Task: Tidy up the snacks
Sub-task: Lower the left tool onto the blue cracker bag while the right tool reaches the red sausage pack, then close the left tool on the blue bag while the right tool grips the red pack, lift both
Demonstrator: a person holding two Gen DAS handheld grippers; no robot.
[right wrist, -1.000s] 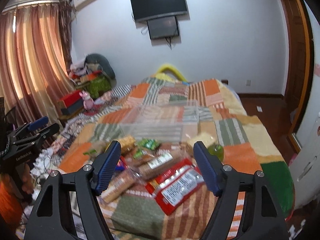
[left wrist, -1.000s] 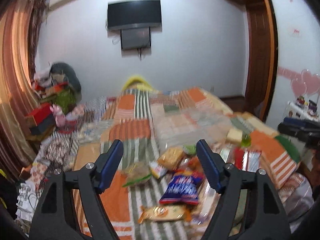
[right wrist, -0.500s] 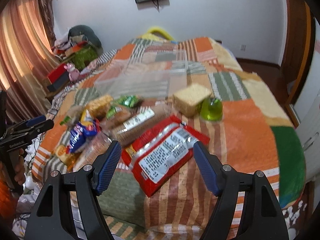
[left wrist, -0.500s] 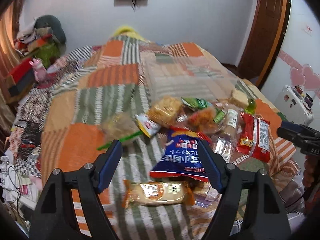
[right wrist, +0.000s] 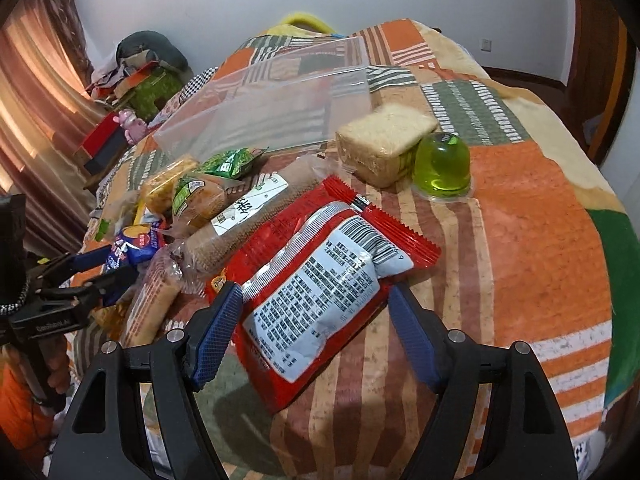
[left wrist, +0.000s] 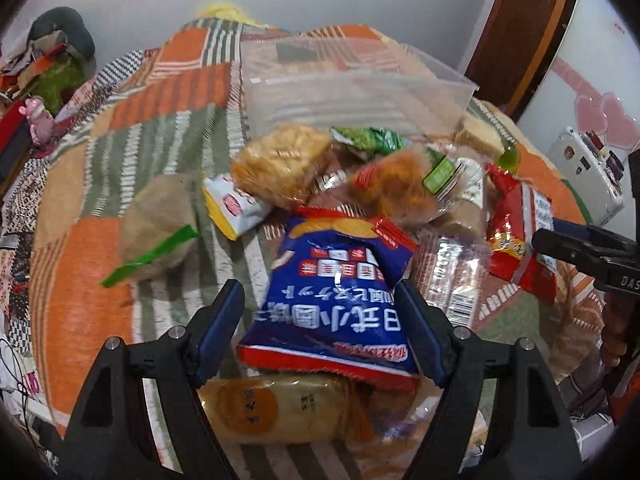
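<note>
On the bed (right wrist: 532, 184) the snacks lie in a heap near a clear bin (left wrist: 360, 92). The left gripper (left wrist: 320, 332) stands open astride the blue bag (left wrist: 336, 296), its pads not pressing. The right gripper (right wrist: 316, 332), jaws just widened, straddles the red packet (right wrist: 320, 276), gripping nothing. A green jelly cup (right wrist: 442, 168) sits far right.

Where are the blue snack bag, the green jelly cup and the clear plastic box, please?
blue snack bag (left wrist: 336, 304), left wrist view, printed front.
green jelly cup (right wrist: 442, 168), right wrist view, domed side.
clear plastic box (left wrist: 360, 100), left wrist view, near wall.
</note>
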